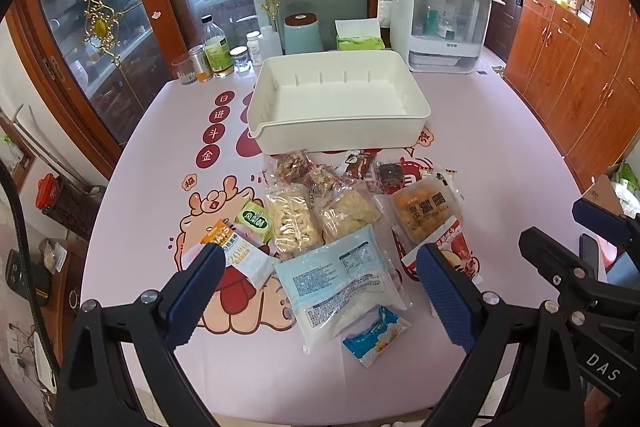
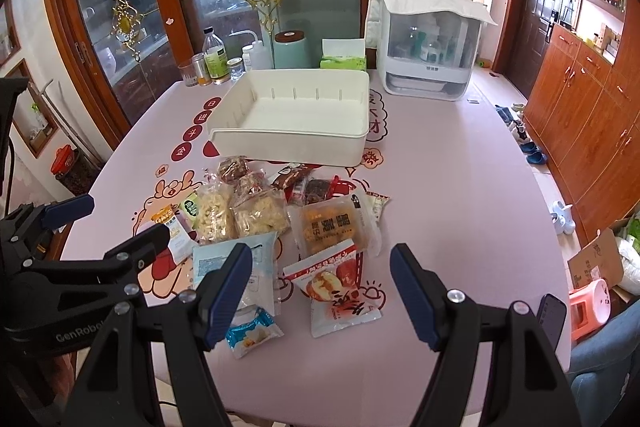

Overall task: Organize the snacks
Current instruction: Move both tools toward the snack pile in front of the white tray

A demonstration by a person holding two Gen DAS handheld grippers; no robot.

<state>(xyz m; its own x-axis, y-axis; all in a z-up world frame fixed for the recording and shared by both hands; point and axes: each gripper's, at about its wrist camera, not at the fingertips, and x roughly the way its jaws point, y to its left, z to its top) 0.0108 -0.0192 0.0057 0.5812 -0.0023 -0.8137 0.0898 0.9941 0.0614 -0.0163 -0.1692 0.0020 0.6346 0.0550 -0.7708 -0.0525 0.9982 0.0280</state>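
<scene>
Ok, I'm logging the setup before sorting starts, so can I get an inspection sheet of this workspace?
Surface: pink table mat with cartoon prints.
Job's things: white bin is empty; snack packets lie piled in front of it, including a pale blue packet and a red apple-print packet nearest the tongs.
Clutter: bottles and jars, teal canister, tissue box, covered white appliance along the far edge.
Grippers: left tongs open and right tongs open, both above the packets, holding nothing.
Cables: nothing seen on the table.
Surroundings: glass doors, wooden cabinets.
</scene>
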